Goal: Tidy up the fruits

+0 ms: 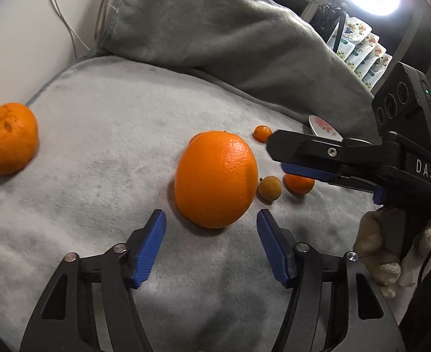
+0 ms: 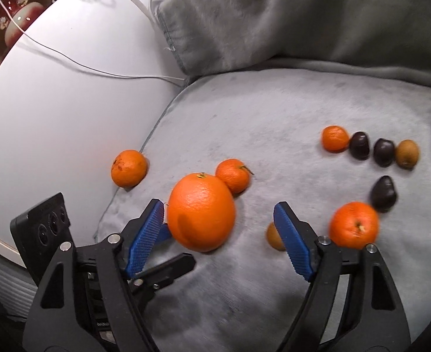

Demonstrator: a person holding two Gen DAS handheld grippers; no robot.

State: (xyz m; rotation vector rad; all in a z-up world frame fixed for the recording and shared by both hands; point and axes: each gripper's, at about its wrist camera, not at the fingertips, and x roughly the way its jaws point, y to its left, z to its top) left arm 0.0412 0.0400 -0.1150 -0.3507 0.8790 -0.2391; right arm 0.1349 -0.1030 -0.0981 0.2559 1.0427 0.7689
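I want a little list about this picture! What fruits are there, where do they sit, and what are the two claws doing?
Surface: grey blanket
Biggest fruit: large orange, in front of both claws
Small oranges: one at the blanket edge, one behind the large orange
Dark fruits: three, near a brown one
Left claw: open, orange just ahead, not gripped
Right claw: open, nothing held

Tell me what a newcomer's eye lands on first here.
The big orange in the middle of the grey blanket, with the left gripper open just short of it. The right gripper, also open, comes at it from the side. In the right wrist view, a row of small fruit, a tangerine and dark fruits, lies further back.
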